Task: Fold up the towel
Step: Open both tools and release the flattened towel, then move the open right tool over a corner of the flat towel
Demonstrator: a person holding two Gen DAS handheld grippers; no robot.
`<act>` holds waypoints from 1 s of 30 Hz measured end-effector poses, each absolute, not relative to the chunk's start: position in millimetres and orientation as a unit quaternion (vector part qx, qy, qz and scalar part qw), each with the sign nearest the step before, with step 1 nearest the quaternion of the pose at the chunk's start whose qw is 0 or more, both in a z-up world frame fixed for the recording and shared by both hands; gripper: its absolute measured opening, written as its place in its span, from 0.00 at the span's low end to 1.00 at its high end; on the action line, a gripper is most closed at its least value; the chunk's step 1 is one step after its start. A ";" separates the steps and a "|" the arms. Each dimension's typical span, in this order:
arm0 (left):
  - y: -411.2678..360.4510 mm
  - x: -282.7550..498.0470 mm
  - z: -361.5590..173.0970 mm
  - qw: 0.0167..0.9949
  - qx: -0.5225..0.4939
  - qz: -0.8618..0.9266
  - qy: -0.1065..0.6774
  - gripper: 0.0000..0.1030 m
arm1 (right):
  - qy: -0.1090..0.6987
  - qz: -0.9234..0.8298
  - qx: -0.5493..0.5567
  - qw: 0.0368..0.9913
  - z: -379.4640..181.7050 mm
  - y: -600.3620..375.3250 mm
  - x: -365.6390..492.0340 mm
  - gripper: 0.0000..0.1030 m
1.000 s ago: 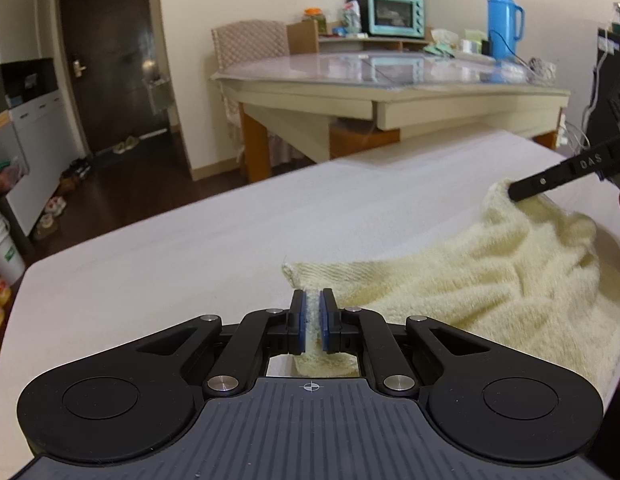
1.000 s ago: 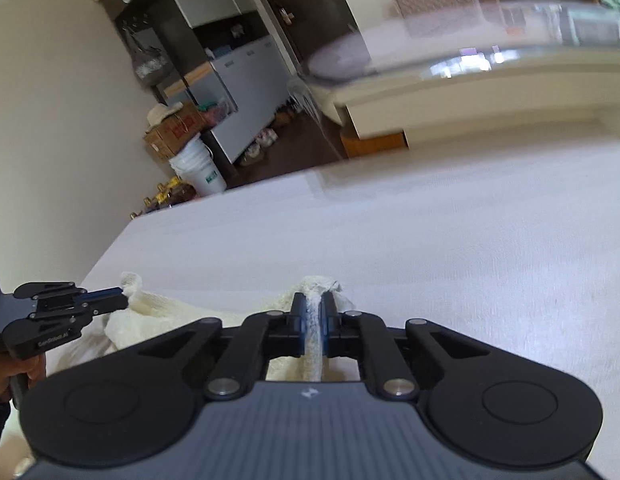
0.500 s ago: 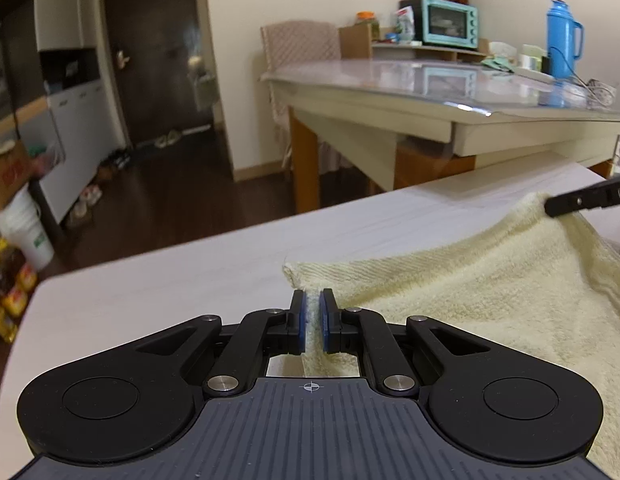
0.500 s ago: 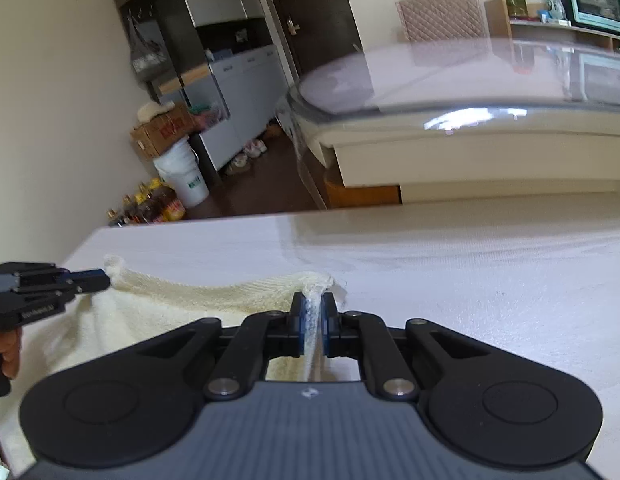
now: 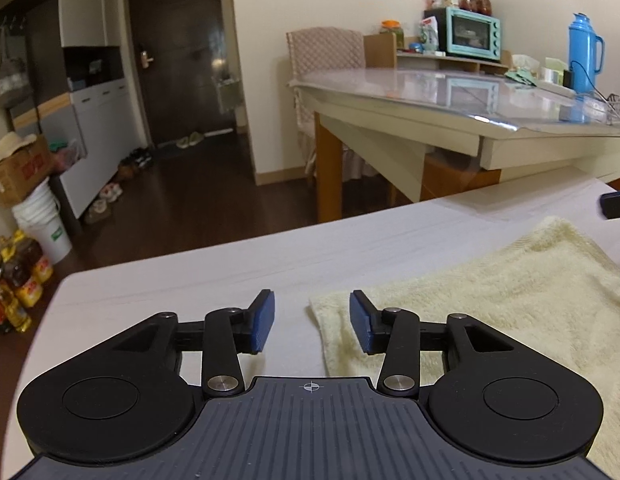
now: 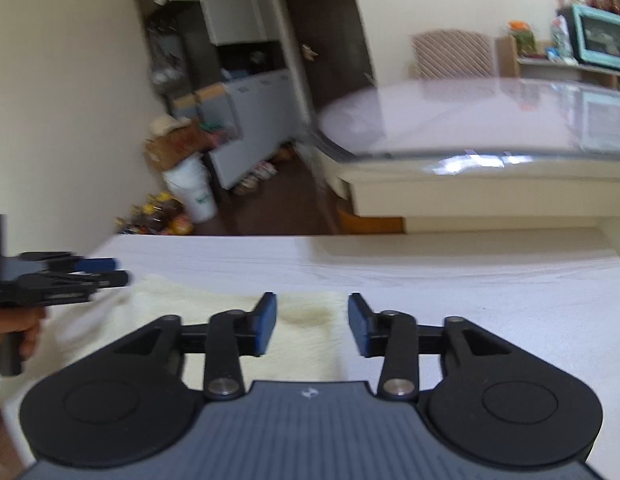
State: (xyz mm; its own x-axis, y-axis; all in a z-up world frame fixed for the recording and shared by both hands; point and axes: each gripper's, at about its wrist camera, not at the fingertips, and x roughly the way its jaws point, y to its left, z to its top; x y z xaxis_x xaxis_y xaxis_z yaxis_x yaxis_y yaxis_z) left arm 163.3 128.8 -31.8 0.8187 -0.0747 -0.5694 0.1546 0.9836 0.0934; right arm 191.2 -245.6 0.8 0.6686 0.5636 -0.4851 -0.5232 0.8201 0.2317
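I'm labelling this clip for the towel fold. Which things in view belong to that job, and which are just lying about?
Part of the job:
- towel, flat on the white table
- left gripper, jaws opening, off the towel
- right gripper, jaws opening, off the towel

Lying about:
- toaster oven
- blue flask
- white bucket
- cardboard box

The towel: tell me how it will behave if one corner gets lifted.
The towel lies flat and looks like soft terry, so it would probably droop rather than hold shape. Its fuzzy pile should grip the pads well. On the smooth white table it may drag along.
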 end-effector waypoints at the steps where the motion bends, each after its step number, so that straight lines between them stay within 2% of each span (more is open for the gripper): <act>1: 129.7 154.5 -28.5 0.949 0.070 -0.071 0.298 0.55 | 0.273 0.311 0.023 0.910 5.1 -246.7 175.3 0.46; 7: 122.2 98.9 -21.8 0.932 0.103 -0.140 0.317 0.62 | 0.245 0.356 -0.163 0.887 10.9 -243.4 72.7 0.47; 12: 108.7 62.1 -27.1 0.922 0.131 -0.165 0.325 0.62 | 0.214 0.356 -0.300 0.859 0.2 -236.7 12.4 0.47; 24: 111.7 26.8 -42.7 0.916 0.141 -0.149 0.344 0.62 | 0.123 0.294 -0.521 0.792 -52.1 -219.5 -20.0 0.46; 30: 113.7 27.6 -36.5 0.925 0.116 -0.140 0.333 0.65 | 0.065 0.315 -0.583 0.746 -69.8 -209.9 -21.9 0.46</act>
State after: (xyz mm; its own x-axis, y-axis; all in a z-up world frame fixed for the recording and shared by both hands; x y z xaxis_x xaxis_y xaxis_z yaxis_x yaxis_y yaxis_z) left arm 27.6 113.7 -36.5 0.7387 -0.1818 -0.6490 0.3359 0.9341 0.1207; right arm -21.9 -209.9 -69.8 0.7927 0.3953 -0.4641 -0.5461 0.1221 -0.8288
